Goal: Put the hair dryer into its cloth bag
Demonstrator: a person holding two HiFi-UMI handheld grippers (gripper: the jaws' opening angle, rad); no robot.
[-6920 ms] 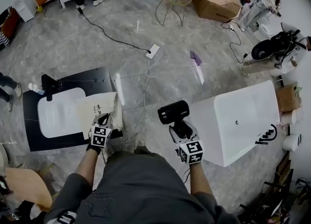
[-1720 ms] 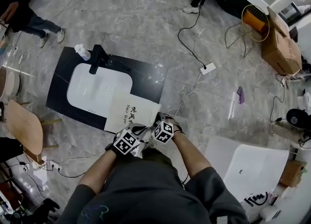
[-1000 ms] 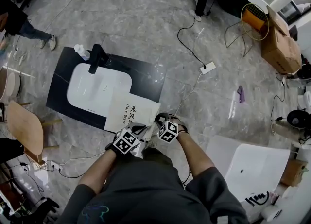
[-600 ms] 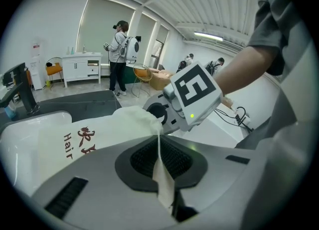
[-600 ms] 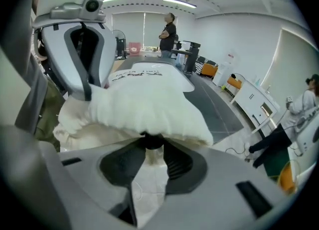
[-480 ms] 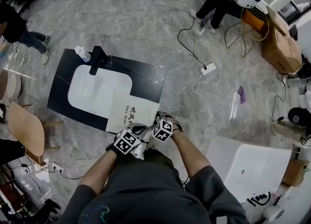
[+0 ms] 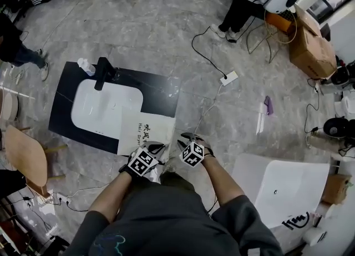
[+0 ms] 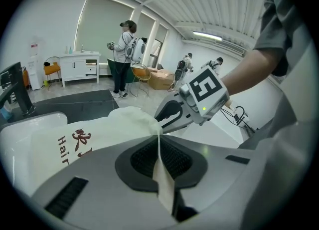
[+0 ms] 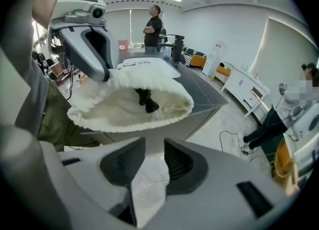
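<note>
My left gripper point(image 8: 160, 160): jaws closed tight on a fold of the cloth bag's point(image 7: 143, 132) rim, lifting that side of the mouth. My right gripper point(image 9: 154, 161): jaws partly apart, gripping nothing, just in front of the open mouth. The bag lies on the near right corner of the black worktop point(image 7: 161, 85), beside the white basin point(image 7: 105, 105) (printed side up), with its mouth past the near edge. Hair dryer point(image 9: 146, 101): inside the bag, a dark part showing through the mouth.
</note>
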